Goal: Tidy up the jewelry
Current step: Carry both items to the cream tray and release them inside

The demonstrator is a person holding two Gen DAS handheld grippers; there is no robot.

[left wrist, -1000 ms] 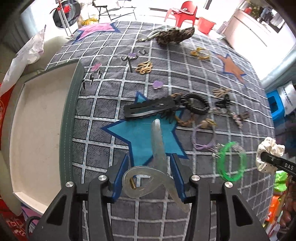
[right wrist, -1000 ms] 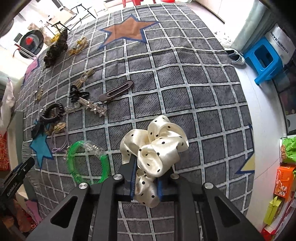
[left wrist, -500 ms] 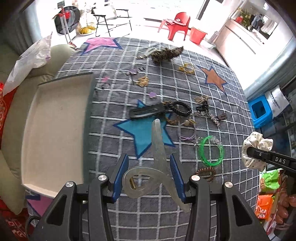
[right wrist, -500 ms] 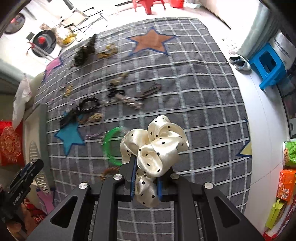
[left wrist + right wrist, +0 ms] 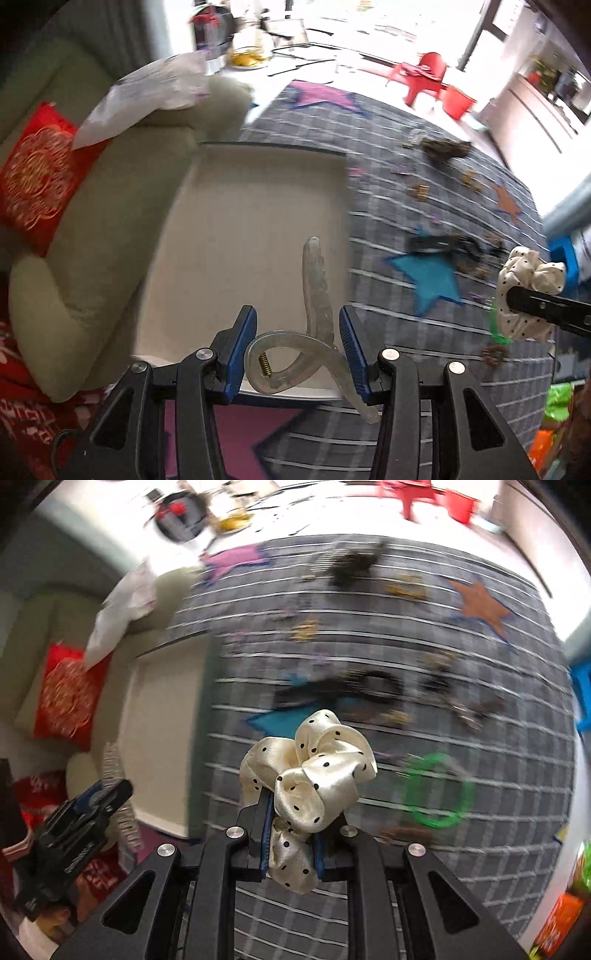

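Left gripper (image 5: 298,350): jaws closed part-way on a translucent hair claw clip (image 5: 314,332), blue pads pressing its looped spring end; the toothed arm stands up ahead of the fingers. I hold it over the near edge of the tray. Right gripper (image 5: 289,834): jaws closed tight on a cream polka-dot scrunchie (image 5: 308,771), most of the fabric bunched above the fingertips, a tail hanging below. It hovers above the rug, well right of the tray.

Largest to smallest:

1. Rug (image 5: 480,738), grey grid with coloured stars, bearing the remaining pieces. Blurred in both views, so I judge both hands are travelling fast.
2. Tray (image 5: 258,229), shallow, pale floor, dark rim, set at the rug's left edge beside a pale cushion. I see nothing lying in it.
3. Scrunchie, soft; I expect it to drop without bouncing.
4. Claw clip, rigid and slick; I expect it to skid or tip if let go from height.
5. Green bangle (image 5: 437,792), dark coil tie and small gilt pieces on the rug, too smeared to list singly.

Handling note, my judgement: I should slow down, carry the clip further in past the rim, lower it near the floor, then open. Bring the scrunchie across afterwards so the two grippers do not crowd one corner.
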